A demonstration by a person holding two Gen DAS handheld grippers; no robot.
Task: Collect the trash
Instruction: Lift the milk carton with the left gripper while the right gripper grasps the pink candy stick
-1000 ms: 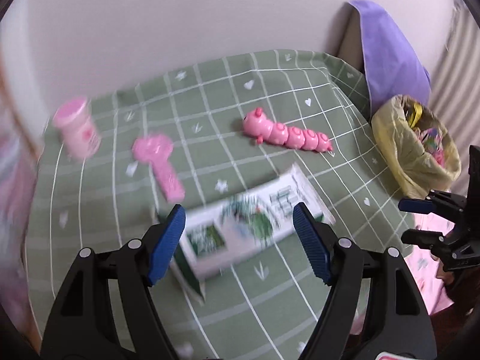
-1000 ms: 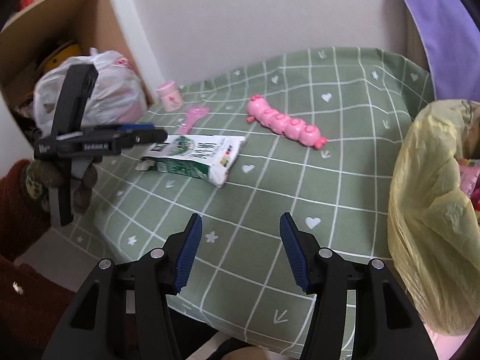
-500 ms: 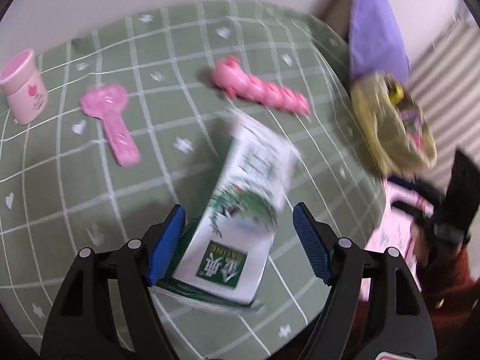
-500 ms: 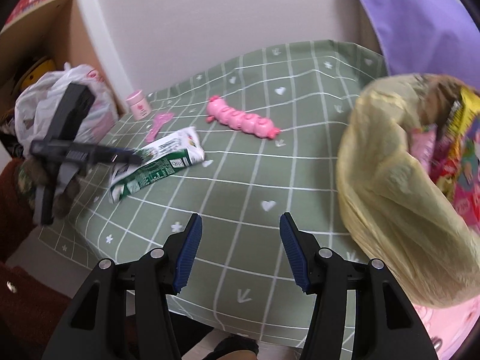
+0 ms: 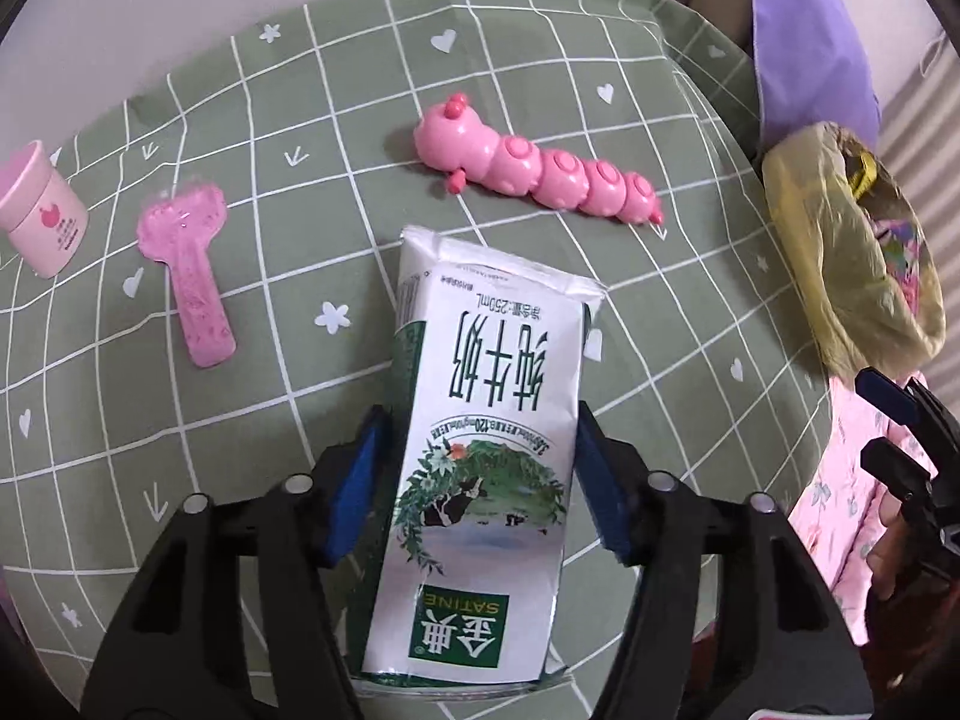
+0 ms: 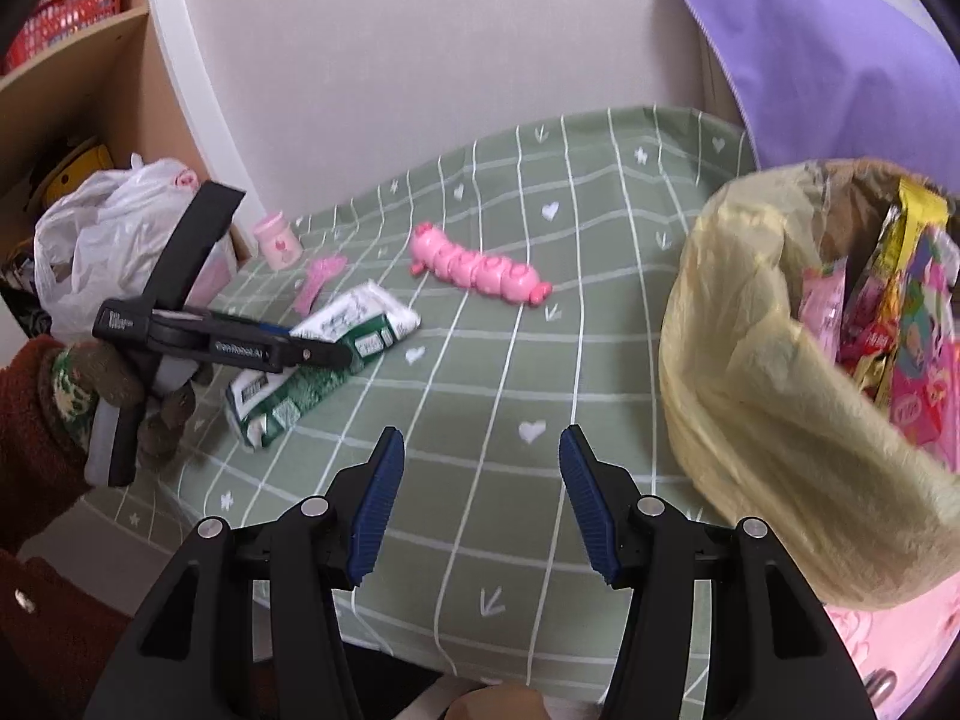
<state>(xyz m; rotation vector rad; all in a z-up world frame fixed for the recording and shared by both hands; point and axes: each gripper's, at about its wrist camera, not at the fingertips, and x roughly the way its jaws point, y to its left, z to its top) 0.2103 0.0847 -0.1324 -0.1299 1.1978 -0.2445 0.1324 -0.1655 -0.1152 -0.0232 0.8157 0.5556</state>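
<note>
Broadly, a tabletop [image 6: 480,372] draped in a green cloth with a white grid, hearts and stars fills both views, its far edge against a pale wall. A purple cloth [image 6: 840,60] hangs beyond its far right corner. Off the right edge of the tabletop stands a yellow trash bag [image 6: 780,420], mouth open and stuffed with bright wrappers; the left wrist view shows it too [image 5: 840,264], well apart from the carton. By the left edge, a wooden shelf unit [image 6: 90,90] holds a white plastic bag [image 6: 102,228].

Next in size, a flattened milk carton [image 5: 486,438], white and green with printed Chinese characters, lies near the front left corner of the tabletop, its long side running away from the front edge. The left tool [image 5: 480,480] has just been closing around it: the carton sits between the blue pads, the right one against its edge and the left one just beside it, though a firm pinch is not clear. From the right wrist view the same tool [image 6: 312,354] reaches over the carton [image 6: 324,348], carried by a hand in a dark red sleeve [image 6: 36,414].

The right tool [image 6: 480,498] hovers over the front edge of the tabletop, released, nothing between its fingers.

A pink caterpillar toy [image 5: 540,174] lies toward the far edge, a pink spoon-shaped piece [image 5: 189,276] toward the left edge, and a small pink cup [image 5: 39,210] at the far left corner.
</note>
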